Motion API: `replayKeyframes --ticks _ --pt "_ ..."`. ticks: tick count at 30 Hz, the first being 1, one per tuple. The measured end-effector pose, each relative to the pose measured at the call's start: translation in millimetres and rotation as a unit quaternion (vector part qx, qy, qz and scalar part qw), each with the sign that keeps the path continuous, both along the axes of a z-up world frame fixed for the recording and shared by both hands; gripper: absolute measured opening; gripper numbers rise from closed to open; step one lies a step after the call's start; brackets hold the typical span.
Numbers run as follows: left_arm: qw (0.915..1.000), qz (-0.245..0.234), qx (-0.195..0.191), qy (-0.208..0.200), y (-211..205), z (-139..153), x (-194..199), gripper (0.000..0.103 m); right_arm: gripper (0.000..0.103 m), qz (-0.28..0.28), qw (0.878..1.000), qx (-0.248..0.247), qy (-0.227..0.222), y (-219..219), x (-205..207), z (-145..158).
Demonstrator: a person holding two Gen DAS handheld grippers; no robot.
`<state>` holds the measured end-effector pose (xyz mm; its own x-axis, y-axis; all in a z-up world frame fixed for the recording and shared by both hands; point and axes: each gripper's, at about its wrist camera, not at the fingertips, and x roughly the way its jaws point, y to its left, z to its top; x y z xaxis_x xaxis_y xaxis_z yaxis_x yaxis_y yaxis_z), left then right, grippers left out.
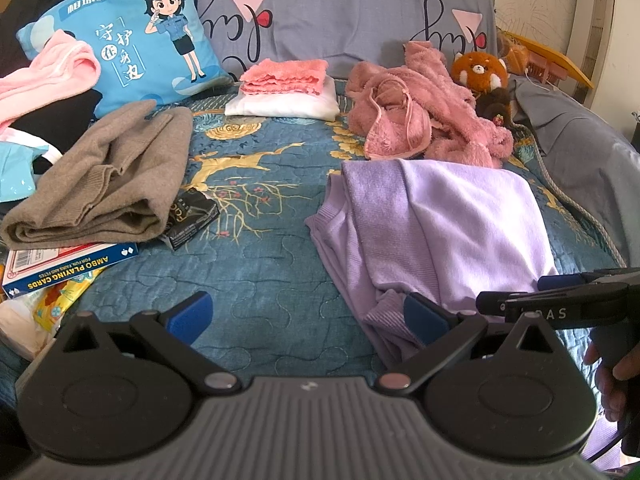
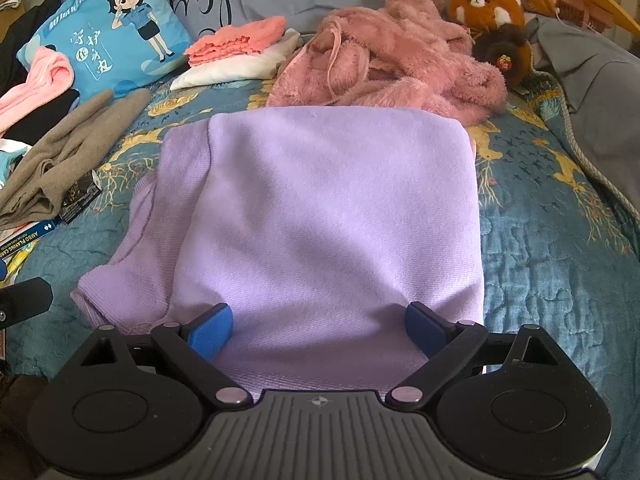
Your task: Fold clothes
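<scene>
A lilac sweatshirt (image 1: 440, 220) lies partly folded on the blue quilt (image 1: 248, 280); it fills the middle of the right wrist view (image 2: 320, 208), with a ribbed sleeve sticking out at its left. My left gripper (image 1: 308, 316) is open and empty, just left of the sweatshirt's near edge. My right gripper (image 2: 320, 332) is open, its fingers spread over the sweatshirt's near edge, holding nothing. It also shows at the right of the left wrist view (image 1: 560, 296).
A folded brown sweater (image 1: 104, 184) lies left, beside a playing-card box (image 1: 68, 268). A fuzzy pink pile (image 1: 424, 112), a folded coral and white stack (image 1: 284, 88), a blue cartoon pillow (image 1: 132, 36) and a plush toy (image 1: 480, 72) sit at the back.
</scene>
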<state>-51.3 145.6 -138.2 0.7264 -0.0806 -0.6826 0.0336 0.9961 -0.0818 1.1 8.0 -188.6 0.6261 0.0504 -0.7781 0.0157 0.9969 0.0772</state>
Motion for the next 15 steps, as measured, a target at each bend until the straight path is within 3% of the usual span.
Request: replayKeyframes --ticks 3,11,15 --pt "1.0 0.001 -0.003 0.0 2 0 0 0.103 0.087 0.003 1.0 0.007 0.0 -5 -2 9" --pt "0.9999 0.011 -0.009 0.003 6 0 0 0.103 0.087 -0.067 0.997 0.017 -0.026 -71 -26 25" --pt "0.9999 0.013 -0.005 0.004 6 -1 0 0.103 0.084 -0.122 0.988 0.095 -0.017 -117 -47 13"
